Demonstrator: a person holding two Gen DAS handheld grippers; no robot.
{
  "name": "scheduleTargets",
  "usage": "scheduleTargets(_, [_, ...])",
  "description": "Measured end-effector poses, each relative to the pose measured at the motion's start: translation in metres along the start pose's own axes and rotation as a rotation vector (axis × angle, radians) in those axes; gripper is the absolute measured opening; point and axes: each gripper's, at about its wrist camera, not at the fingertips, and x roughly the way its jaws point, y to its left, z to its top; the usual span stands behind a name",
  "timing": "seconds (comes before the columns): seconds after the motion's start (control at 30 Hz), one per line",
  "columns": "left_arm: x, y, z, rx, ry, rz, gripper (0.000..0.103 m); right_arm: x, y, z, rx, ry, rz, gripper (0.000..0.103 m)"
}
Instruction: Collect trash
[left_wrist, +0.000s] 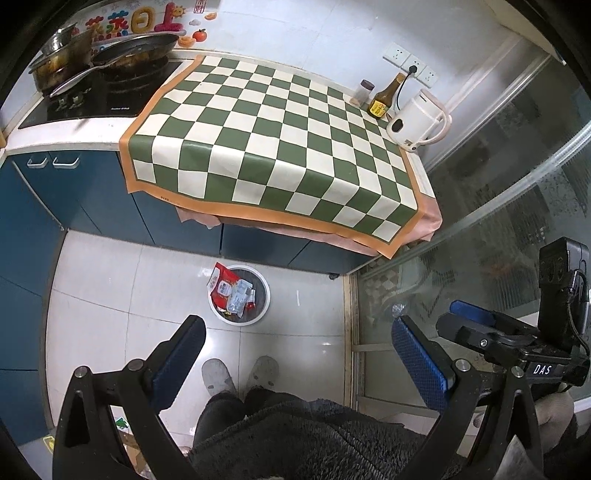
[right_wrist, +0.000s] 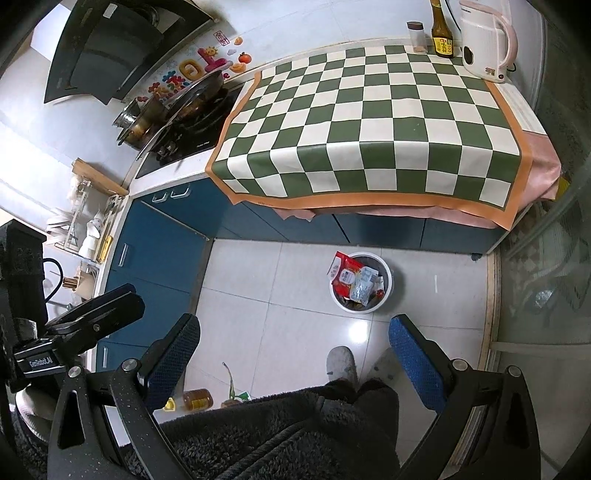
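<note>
I see the worktop (left_wrist: 66, 138) running along the wall, with blue cabinets (left_wrist: 92, 199) under it. Most of its surface is covered by a green and cream checkered cloth (left_wrist: 273, 140) with an orange border, which hangs over the front edge. On the left of the cloth is the black stove (left_wrist: 107, 99) with a frying pan (left_wrist: 136, 46) and a pot (left_wrist: 59, 62) on it. At the far right corner of the cloth stand a white kettle (left_wrist: 417, 120), a dark sauce bottle (left_wrist: 384, 98) just beside it, and a small jar (left_wrist: 364, 92) next to the bottle.

On the pale tiled floor (left_wrist: 288, 325), in front of the cabinets, stands a round white trash bin (left_wrist: 239, 294). The trash (left_wrist: 231, 290), red and white food wrappers, lies inside the bin, and a red packet sticks up over its left rim.

My left gripper (left_wrist: 297, 363) is held high above the floor, its blue pads spread wide with nothing between them. My right gripper (right_wrist: 293, 363) is the same, wide apart and empty. Between the fingers I see the person's dark fleece clothing (left_wrist: 295, 439) and two grey slippers (left_wrist: 218, 374) on the tiles, near the bin.

In the right wrist view a small yellow bottle (right_wrist: 197, 399) lies on the floor at the lower left.
</note>
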Motion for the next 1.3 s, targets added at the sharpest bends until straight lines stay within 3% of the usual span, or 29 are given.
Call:
scheduleTargets(0.67, [0.007, -0.004, 0.002, 0.0, 0.029, 0.002, 0.103, 0.009, -0.001, 0.002, 0.005, 0.016, -0.007, 0.103])
scheduleTargets(1.3, [0.01, -0.013, -0.003, 0.042, 0.048, -0.025, 0.103, 0.005, -0.003, -0.016, 0.057, 0.004, -0.021, 0.103])
